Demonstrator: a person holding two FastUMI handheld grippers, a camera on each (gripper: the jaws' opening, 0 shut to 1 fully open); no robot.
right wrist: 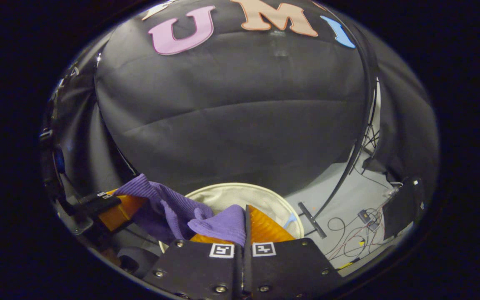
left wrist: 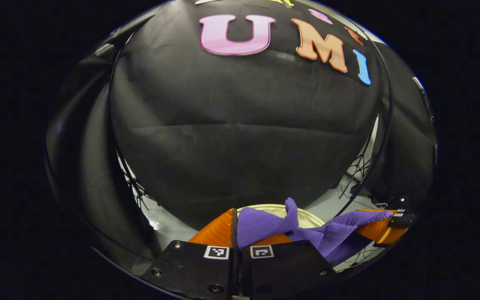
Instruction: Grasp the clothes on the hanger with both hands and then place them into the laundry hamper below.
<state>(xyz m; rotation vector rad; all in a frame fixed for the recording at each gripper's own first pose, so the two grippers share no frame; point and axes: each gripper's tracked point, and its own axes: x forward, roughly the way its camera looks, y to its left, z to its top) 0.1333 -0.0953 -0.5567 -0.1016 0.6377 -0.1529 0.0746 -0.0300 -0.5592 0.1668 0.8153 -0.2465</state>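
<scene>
Both grippers' fingers clamp purple garment over hamper.

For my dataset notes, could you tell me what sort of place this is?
Most likely a recording booth set up for a laundry task: black cloth walls, a round fabric hamper on the floor, loose cables beside it, and a purple garment held above.
</scene>
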